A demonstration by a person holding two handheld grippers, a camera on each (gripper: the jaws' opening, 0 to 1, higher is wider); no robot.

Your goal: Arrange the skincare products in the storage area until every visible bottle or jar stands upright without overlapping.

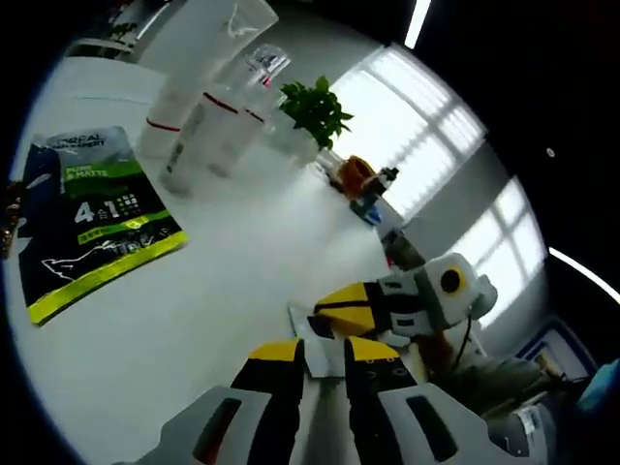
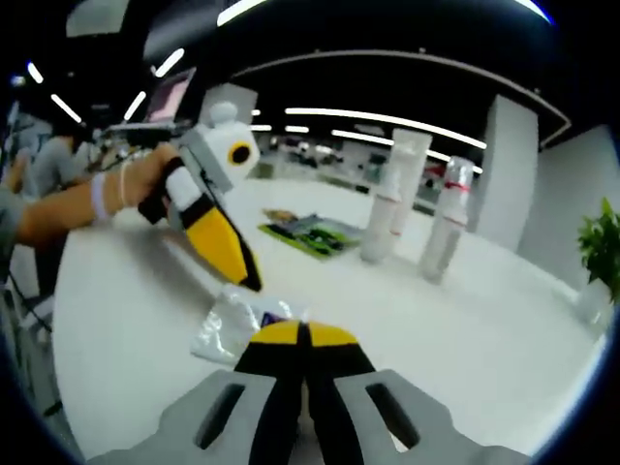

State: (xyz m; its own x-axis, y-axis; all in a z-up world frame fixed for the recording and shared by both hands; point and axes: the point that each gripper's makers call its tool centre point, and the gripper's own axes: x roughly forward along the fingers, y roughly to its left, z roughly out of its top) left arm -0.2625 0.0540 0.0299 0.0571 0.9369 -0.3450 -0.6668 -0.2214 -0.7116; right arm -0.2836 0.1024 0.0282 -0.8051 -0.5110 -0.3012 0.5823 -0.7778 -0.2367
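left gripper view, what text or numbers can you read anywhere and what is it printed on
"PURE & MATTE" on the green and black sachet, in its green band.
"4 in 1" in large white figures, lower on the same sachet.
The brand line across the sachet's top edge is too blurred to read.
The tall white bottles carry red bands, with no print I can read.
The small clear packet has a dark label, unreadable.

The right gripper [image 2: 302, 339] hides the near edge of the silvery sachet [image 2: 232, 325], and its print is too blurred to read. In the left gripper view the tall white tube [image 1: 199, 68] runs out past the top edge. Small items [image 1: 366, 184] beyond the potted plant [image 1: 312, 111] are too blurred to identify.
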